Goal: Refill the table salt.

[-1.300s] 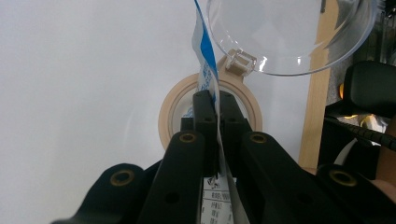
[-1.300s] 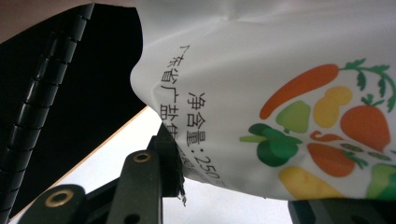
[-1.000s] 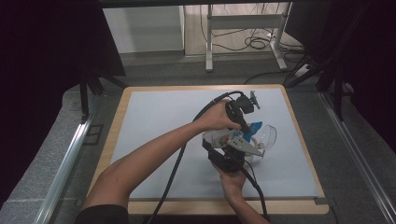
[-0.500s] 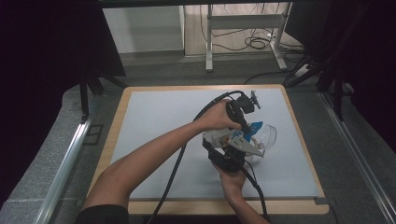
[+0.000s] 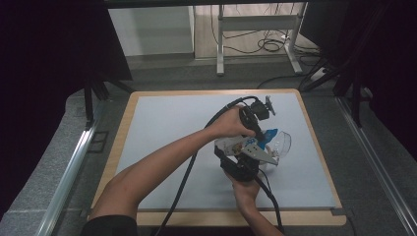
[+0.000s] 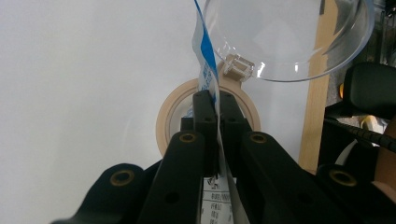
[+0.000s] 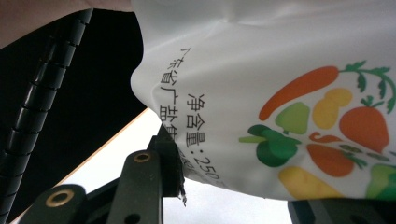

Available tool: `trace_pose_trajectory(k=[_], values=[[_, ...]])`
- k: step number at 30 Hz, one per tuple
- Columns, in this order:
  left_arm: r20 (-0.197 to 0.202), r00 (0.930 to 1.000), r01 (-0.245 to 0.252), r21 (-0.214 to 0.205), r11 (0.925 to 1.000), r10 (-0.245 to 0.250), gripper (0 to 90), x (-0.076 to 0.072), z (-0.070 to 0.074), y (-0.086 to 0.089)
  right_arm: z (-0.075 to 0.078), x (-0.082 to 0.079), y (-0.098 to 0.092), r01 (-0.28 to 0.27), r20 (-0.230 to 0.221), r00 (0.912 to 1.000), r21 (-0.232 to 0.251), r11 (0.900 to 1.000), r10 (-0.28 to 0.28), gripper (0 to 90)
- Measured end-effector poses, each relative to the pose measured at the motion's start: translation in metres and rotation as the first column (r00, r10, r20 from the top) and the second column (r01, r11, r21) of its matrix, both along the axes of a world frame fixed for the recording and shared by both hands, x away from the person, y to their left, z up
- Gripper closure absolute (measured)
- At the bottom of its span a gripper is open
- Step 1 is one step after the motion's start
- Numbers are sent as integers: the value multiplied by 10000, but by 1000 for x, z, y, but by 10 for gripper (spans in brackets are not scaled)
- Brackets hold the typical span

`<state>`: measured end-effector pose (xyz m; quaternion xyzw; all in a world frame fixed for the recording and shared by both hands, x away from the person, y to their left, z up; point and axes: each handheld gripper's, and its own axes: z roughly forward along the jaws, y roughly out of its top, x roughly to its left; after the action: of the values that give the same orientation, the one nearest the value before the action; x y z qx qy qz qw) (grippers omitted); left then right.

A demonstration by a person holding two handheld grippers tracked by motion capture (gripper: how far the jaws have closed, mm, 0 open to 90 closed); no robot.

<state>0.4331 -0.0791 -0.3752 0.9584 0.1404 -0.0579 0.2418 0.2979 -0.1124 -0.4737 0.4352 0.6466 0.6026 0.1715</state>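
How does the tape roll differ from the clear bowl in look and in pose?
The tape roll is an opaque beige ring, while the clear bowl is see-through plastic. The tape roll lies flat on the table; the clear bowl looks tilted, its opening facing the left claw. The bowl looks wider. Both are round.

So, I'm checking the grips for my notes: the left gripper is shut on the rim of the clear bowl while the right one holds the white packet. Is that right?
Not quite. The left gripper is shut on the thin blue-and-white edge of the packet, not on the clear bowl, whose rim lies just beyond the jaws; the left gripper view shows it. The right gripper does hold the white packet.
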Motion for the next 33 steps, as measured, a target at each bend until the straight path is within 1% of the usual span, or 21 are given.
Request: trace_pose_trajectory(k=[2,16,18,21,24,27,28,30,33], values=[[-43,10000,-68,-59,10000,67,894,0,-1,0,0,0,0,-14,0,10000,0,10000,14,599],[-95,9999,-116,-80,9999,115,894,1,-3,2,-2,2,1,-47,-27,10000,-77,10000,47,600],[-115,9999,-97,-33,9999,96,894,1,-3,2,-2,2,2,-30,-19,10000,-84,10000,30,600],[-87,10000,-21,36,10000,21,894,2,-3,2,-2,2,2,-23,-35,10000,-66,10000,23,601],[-72,10000,4,19,10000,-4,893,1,-1,0,-1,1,2,34,-26,10000,101,9999,-33,602],[-72,10000,-31,-13,10000,31,893,0,0,0,0,1,1,57,46,10000,68,10000,-57,603],[-30,10000,44,50,10000,-44,893,1,0,0,1,1,1,54,56,10000,72,10000,-55,603],[-32,10000,40,51,10000,-40,893,1,0,0,1,1,1,49,57,10000,67,10000,-50,603],[-73,10000,-54,-56,10000,54,892,0,-1,1,0,1,1,6,14,10000,73,10000,-6,603]])
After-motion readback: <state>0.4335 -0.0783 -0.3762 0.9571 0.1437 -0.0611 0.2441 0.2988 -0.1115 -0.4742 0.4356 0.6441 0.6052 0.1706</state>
